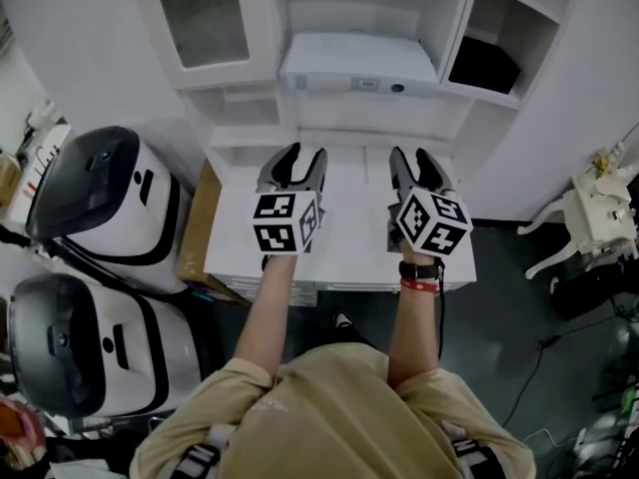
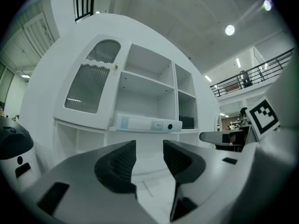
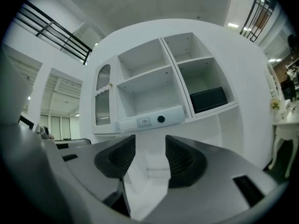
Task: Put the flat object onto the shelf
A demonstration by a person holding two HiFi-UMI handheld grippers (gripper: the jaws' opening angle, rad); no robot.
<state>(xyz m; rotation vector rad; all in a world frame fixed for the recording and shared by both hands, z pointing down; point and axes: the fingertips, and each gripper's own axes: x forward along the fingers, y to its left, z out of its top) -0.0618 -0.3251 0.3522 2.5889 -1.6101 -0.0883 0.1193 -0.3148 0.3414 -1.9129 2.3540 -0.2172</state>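
We see the flat object, a white binder (image 1: 359, 63), lying on its side on the middle shelf of the white cabinet (image 1: 329, 8), its spine facing us and jutting just past the shelf edge. In the compartment to its right sits a black box (image 1: 484, 65); to its left is a ribbed glass door (image 1: 205, 16). Nearer, the left gripper (image 1: 298, 156) and right gripper (image 1: 414, 158) hover side by side over the white counter (image 1: 344, 218), each with fingers partly apart and nothing between them. Far left stand two black-and-white machines (image 1: 100, 193), with a cardboard box (image 1: 200, 223) against the counter. A white ornate table (image 1: 599, 213) stands at right.
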